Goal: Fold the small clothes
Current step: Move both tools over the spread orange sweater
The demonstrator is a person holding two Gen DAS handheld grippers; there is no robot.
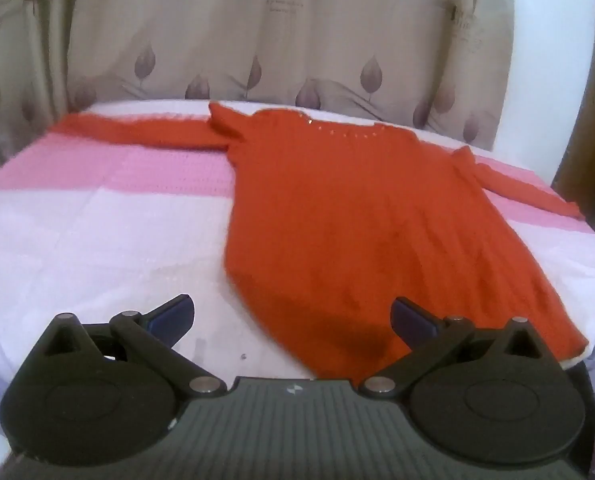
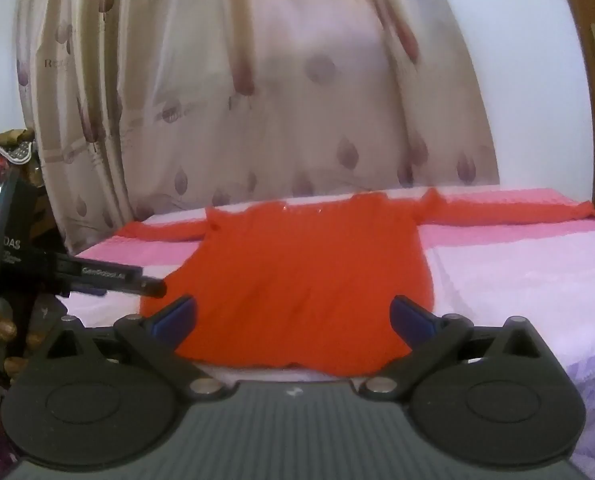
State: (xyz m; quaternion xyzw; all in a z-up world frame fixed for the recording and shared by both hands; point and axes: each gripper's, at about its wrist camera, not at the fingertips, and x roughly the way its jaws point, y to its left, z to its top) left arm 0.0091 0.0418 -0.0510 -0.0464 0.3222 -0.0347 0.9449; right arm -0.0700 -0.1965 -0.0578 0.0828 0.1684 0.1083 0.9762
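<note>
Orange sweater (image 1: pixel 337 216) lies flat under both tools, left tool (image 1: pixel 293 316) and right tool (image 2: pixel 293 316) spread wide, gripping nothing.

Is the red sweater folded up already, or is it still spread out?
Spread out. The red sweater lies flat on the bed cover, both sleeves stretched out sideways, with no fold in it.

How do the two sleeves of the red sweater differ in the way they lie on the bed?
In the left wrist view, the left sleeve stretches out nearly straight to the side, while the right sleeve slants down toward the near side. The left sleeve lies near the far edge of the bed cover; the right sleeve reaches its right edge. Both are red knit, lie flat and unfolded, and neither is held by a gripper.
</note>
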